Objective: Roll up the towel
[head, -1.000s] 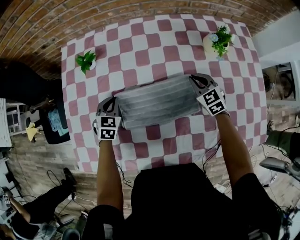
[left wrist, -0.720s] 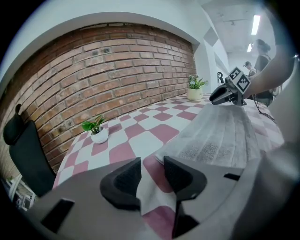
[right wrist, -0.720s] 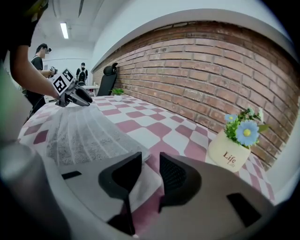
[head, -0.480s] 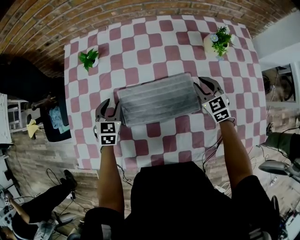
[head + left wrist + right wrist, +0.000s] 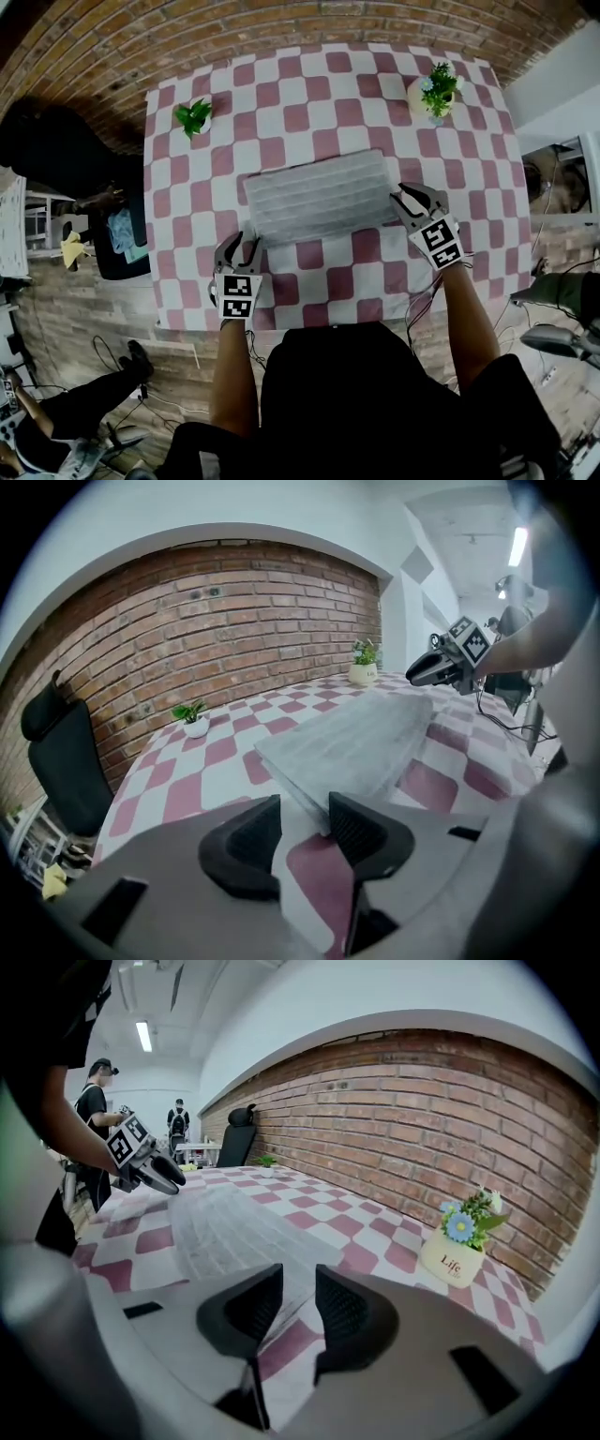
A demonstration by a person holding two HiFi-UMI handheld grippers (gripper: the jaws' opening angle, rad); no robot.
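The left hand-held gripper point(image 5: 305, 822) has its jaws a little apart with nothing between them; the right hand-held gripper point(image 5: 298, 1302) shows a narrower gap, also empty, so neither one is pinching cloth. The towel point(image 5: 319, 195) lies folded flat in the middle of the bench point(image 5: 309, 94); it is not rolled at all. Its long axis runs left to right across the checked cloth, with the right end tilted slightly away from the person. The right hand-held gripper sits just beside the towel's short right edge, towards the near corner; in its own view the towel stretches ahead and to the left of the jaws. The left hand-held gripper sits just off the near-left corner, a little closer to the person; in its own view that corner lies just beyond the right-hand jaw tip, not between the pads. By my reading both are about equally near. A roll along the long axis would call for both to take one short end, while a roll from the near long edge suits where they are now. A small green plant point(image 5: 194, 116) and a flower pot point(image 5: 433, 89) stand well apart at the far corners.
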